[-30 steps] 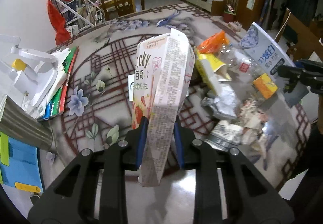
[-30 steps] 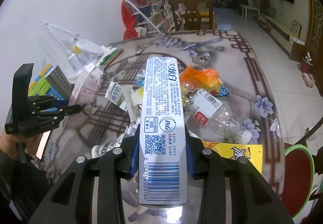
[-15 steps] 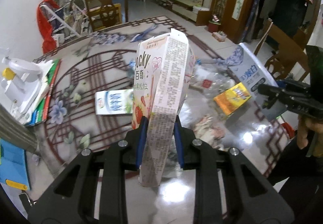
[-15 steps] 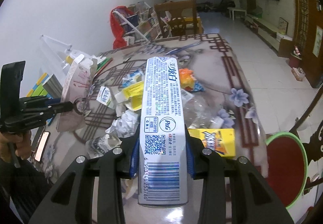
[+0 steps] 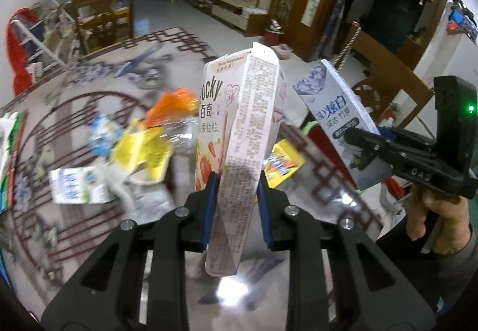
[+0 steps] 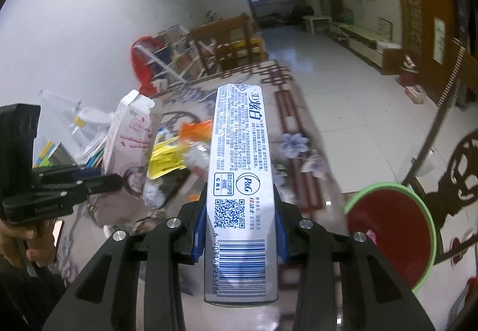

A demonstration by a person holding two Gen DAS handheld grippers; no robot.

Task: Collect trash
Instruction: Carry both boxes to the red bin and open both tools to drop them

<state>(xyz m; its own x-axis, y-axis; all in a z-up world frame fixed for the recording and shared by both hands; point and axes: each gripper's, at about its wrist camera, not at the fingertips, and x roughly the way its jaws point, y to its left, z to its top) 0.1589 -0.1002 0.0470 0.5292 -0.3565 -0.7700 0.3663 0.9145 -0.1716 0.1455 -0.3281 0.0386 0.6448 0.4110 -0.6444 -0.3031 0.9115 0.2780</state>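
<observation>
Left gripper (image 5: 236,208): clamped on pink Pocky box (image 5: 239,152), upright between blue pads (image 5: 209,208). Right gripper (image 6: 239,229): clamped on silver-blue toothpaste box (image 6: 239,181), lying lengthwise, barcode end nearest. Ahead of both, on patterned glass tabletop (image 5: 89,98): blurred litter, orange wrapper (image 5: 176,101), yellow packet (image 5: 143,149), small milk carton (image 5: 77,186), crumpled clear bottle (image 5: 182,134), yellow box (image 5: 283,162) just right of Pocky box. Right of right gripper, below table edge: red bin with green rim (image 6: 391,229). Beyond: wooden chair (image 6: 227,41), tiled floor.
</observation>
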